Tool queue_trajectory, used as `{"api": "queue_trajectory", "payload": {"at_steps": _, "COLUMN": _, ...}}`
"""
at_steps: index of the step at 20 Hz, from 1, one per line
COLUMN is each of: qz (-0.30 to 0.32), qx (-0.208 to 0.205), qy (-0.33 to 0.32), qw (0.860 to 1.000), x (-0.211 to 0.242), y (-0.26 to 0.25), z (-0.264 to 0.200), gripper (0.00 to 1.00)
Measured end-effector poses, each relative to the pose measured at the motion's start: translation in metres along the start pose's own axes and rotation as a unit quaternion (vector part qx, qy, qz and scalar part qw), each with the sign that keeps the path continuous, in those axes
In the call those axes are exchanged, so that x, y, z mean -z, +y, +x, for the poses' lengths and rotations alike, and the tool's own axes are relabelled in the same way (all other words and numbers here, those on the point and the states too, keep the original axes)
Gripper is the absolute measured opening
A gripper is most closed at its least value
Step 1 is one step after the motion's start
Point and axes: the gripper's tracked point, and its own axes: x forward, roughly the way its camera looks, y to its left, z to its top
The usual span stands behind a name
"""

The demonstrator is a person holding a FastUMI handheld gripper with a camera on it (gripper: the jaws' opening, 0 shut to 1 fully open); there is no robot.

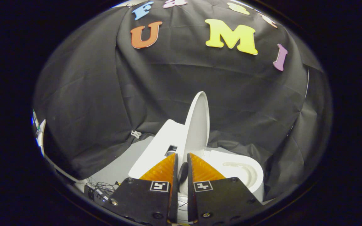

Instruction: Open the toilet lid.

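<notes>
- gripper [181,158]: orange fingers [161,169] nearly closed, narrow slit left; lid's lower edge seems to sit in it, but can't tell if both pads press
- toilet lid [197,124]: white, raised near upright, seen edge-on just ahead of the tips, long axis running up and away
- tank [160,141] just left of lid, seat and bowl [240,171] right of it
- judgement: lid looks basically open; remaining push is toward tank, then let go
</notes>
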Motion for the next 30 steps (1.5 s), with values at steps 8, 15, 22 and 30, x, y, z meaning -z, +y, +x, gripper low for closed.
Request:
{"api": "queue_trajectory", "payload": {"at_steps": 8, "qz": -0.021, "qx": -0.004, "qy": -0.002, "qw": 1.0, "x": 0.002, "y": 0.005, "z": 0.006, "gripper": 0.24}}
{"api": "queue_trajectory", "payload": {"at_steps": 15, "qz": 0.104, "qx": -0.095, "qy": 0.006, "qw": 0.99, "x": 0.008, "y": -0.005, "z": -0.022, "gripper": 0.67}}
{"api": "queue_trajectory", "payload": {"at_steps": 22, "qz": 0.094, "qx": -0.139, "qy": -0.022, "qw": 0.986, "x": 0.035, "y": -0.034, "z": -0.07, "gripper": 0.81}}
{"api": "queue_trajectory", "payload": {"at_steps": 30, "qz": 0.077, "qx": -0.155, "qy": -0.093, "qw": 0.981, "x": 0.049, "y": -0.084, "z": -0.119, "gripper": 0.78}}
